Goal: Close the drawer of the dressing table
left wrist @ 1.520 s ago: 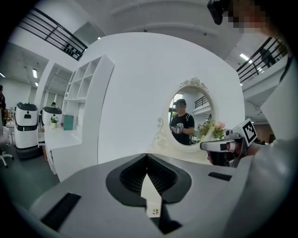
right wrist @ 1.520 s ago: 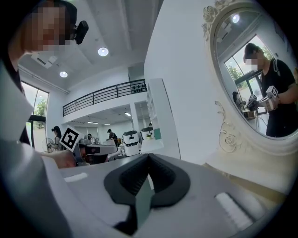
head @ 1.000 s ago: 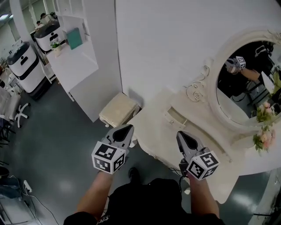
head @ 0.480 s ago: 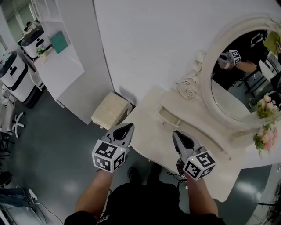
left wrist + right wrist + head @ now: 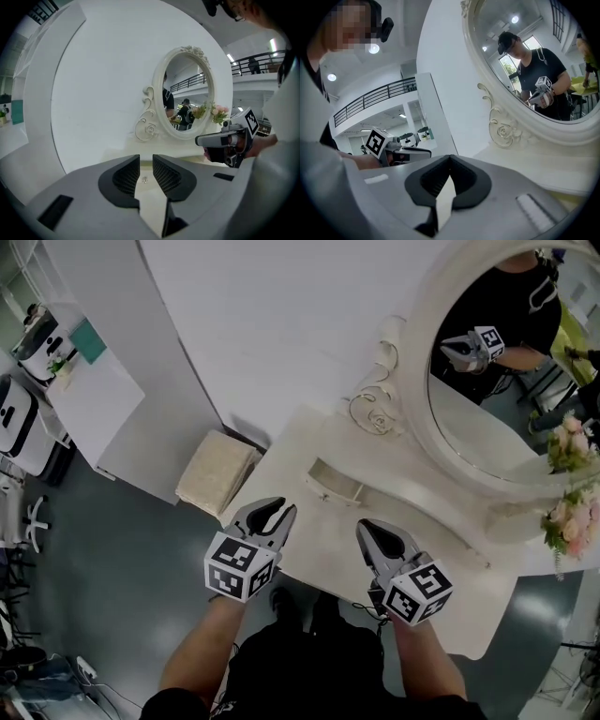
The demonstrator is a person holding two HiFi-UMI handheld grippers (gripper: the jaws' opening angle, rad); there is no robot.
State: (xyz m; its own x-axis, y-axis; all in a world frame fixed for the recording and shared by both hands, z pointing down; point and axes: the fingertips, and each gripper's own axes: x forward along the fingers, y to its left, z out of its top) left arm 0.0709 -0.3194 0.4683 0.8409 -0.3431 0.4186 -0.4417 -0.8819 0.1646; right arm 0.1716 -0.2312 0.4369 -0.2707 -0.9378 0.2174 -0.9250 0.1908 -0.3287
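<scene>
Lying just ahead, between your two grippers, the open drawer [image 5: 335, 486] runs crosswise to them; left gripper [image 5: 275, 513] is opening, nothing between its jaws; right gripper [image 5: 368, 527] is closed, empty.

On my head view the mirror [image 5: 487, 399] runs off the top and right edges, and the flowers [image 5: 569, 521] are clipped at the right. The drawer [image 5: 335, 482] is too small to show me its handle. In the left gripper view a pale speck [image 5: 144, 179] is too tiny to name
</scene>
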